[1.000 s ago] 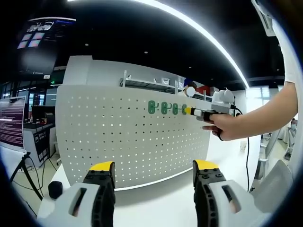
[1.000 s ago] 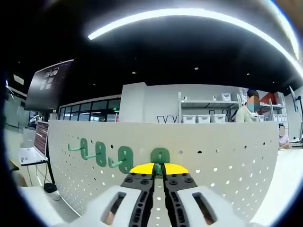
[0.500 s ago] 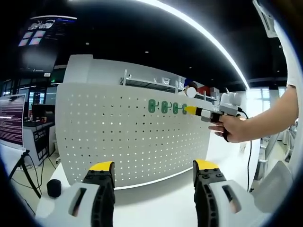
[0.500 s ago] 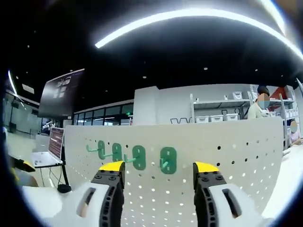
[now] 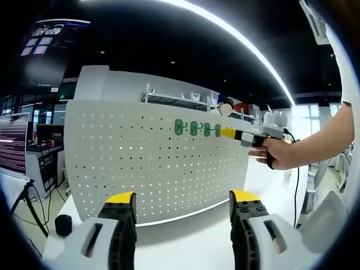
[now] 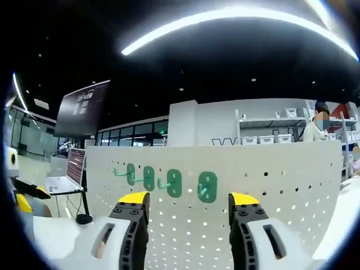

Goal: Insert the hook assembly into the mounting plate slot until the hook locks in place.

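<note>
Big open lab with a dark ceiling, a curved light strip overhead, shelving behind and a laptop off to the left. On the white worktop [image 5: 185, 236] stands a white pegboard [image 5: 140, 163], which I take to be the mounting plate.

Four green hooks [image 6: 169, 181] sit in a row along its upper part. The rightmost green hook [image 6: 207, 186] is the closest one in the right gripper view, just beyond the yellow tips and between them in the picture. It looks seated flat on the board, though I can't tell from here whether it has actually clicked in.

The right gripper [image 6: 188, 198] has its jaws spread wide and is carrying nothing. In the left gripper view it shows up at the right end of the row, tips just beside the last hook. The left gripper [image 5: 183, 197] is low, near the worktop and well apart from the hooks, also spread and empty.

How I'd do this bit: don't assume it's locked. Close the right gripper lightly on the hook's backplate, not on the prong, then push straight into the board and down so the tab catches. Give it a gentle wiggle. If it rocks, reseat it. Keep the left gripper back where it is so the whole row stays in view, and avoid bumping the neighbouring hook.
</note>
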`<state>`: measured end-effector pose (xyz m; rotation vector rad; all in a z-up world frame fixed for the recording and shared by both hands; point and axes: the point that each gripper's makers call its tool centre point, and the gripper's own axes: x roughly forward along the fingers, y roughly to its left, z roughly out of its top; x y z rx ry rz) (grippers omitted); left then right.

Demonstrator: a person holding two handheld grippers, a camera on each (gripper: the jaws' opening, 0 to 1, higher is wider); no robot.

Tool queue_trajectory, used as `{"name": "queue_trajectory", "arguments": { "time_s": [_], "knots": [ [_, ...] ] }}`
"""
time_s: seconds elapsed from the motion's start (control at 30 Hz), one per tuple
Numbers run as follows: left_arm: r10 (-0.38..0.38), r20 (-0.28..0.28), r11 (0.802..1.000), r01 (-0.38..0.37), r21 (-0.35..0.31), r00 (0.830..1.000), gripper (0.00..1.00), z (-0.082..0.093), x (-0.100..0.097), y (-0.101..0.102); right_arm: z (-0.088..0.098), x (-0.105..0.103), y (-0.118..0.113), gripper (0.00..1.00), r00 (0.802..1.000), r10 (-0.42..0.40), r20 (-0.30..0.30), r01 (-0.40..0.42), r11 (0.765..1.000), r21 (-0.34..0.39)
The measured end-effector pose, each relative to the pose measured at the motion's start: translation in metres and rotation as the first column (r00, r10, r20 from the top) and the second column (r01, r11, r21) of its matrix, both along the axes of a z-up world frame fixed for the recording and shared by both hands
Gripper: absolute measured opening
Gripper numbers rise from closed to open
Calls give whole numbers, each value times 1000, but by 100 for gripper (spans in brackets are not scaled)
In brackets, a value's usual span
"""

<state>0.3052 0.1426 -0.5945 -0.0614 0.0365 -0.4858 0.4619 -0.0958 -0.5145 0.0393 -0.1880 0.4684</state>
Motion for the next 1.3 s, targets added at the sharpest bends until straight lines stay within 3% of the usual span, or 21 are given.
{"name": "queue_trajectory", "arguments": {
  "time_s": [0.37, 1.2, 1.3],
  "knots": [
    [-18, 6, 1000, 18, -2, 1000, 69, 2, 3, -6, 1, -7, 1, 56, 1000, 28, -5, -28, 1000, 1],
    [-51, 21, 999, 51, 0, 998, 70, 7, 4, -16, -31, -73, -23, 60, 998, 48, -37, -48, 999, -2],
    [-52, 20, 999, 52, -8, 998, 70, 6, 4, -15, -34, -80, -27, 61, 998, 43, -47, -42, 999, 26]
  ]
}}
